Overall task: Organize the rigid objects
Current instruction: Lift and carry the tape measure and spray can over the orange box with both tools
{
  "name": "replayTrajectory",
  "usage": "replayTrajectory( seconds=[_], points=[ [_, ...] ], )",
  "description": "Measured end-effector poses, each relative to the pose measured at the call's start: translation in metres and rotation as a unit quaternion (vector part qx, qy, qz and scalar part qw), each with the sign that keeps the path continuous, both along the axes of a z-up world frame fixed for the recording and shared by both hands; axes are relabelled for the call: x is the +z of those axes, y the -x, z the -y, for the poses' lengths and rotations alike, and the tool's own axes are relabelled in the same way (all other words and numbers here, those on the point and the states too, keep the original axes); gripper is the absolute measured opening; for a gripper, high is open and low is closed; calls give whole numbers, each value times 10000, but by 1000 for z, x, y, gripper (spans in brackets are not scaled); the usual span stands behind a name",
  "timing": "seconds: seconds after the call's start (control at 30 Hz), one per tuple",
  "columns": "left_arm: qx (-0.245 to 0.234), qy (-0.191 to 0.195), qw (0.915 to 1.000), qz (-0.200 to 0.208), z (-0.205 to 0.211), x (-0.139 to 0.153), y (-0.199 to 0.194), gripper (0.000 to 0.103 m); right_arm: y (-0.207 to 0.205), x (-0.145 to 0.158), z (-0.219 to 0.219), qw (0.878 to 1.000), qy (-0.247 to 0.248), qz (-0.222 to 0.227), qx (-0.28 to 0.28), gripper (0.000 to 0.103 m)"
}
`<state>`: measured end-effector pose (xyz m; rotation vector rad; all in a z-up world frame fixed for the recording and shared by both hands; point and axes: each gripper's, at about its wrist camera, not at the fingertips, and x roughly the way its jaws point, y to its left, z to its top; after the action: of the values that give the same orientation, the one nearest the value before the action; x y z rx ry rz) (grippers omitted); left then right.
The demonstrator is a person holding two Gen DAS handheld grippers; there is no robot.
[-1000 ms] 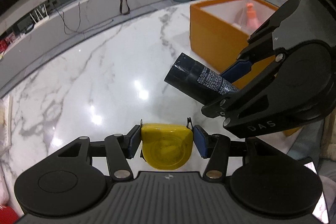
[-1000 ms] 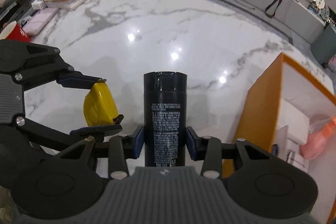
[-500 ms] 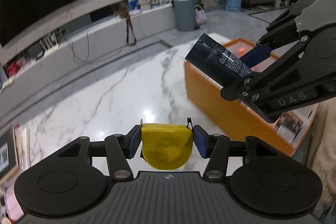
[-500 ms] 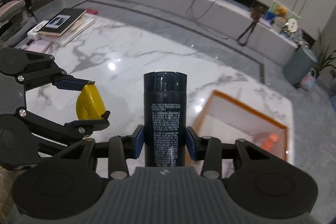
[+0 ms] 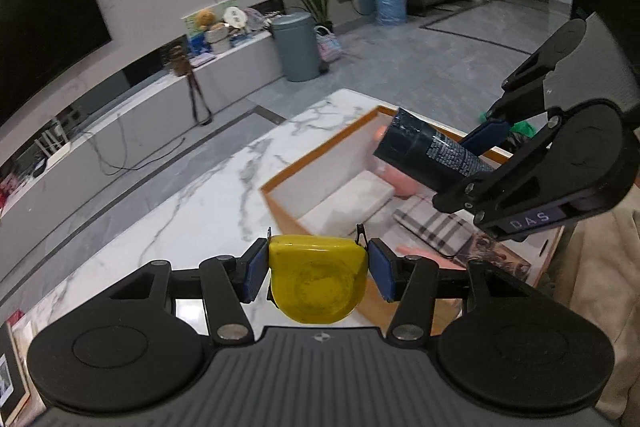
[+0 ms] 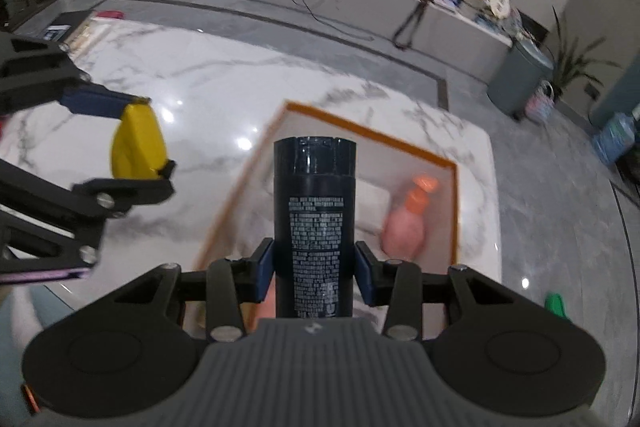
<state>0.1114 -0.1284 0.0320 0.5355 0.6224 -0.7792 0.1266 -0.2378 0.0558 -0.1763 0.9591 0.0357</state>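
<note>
Both grippers are loaded: the left gripper is clamped on a yellow tape measure, held over the near edge of the orange box, and the right gripper squeezes a dark tube above the box. Farther down inside sit a pink bottle and a white block, all on the marble table.

Right gripper jaws clamp dark tube above orange box.
</note>
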Motion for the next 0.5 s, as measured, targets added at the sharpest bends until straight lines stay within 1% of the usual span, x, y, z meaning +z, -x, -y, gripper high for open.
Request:
replayTrajectory(
  seconds=[0.3,0.5],
  points=[
    [-295,-60,9994,-142,39,-17,-6,61,-4,-54,48,9972,-43,-607,-440,42],
    [-402,-162,9987,-281,54,-32,-12,61,-10,-80,63,9948,-106,-883,-497,42]
  ],
)
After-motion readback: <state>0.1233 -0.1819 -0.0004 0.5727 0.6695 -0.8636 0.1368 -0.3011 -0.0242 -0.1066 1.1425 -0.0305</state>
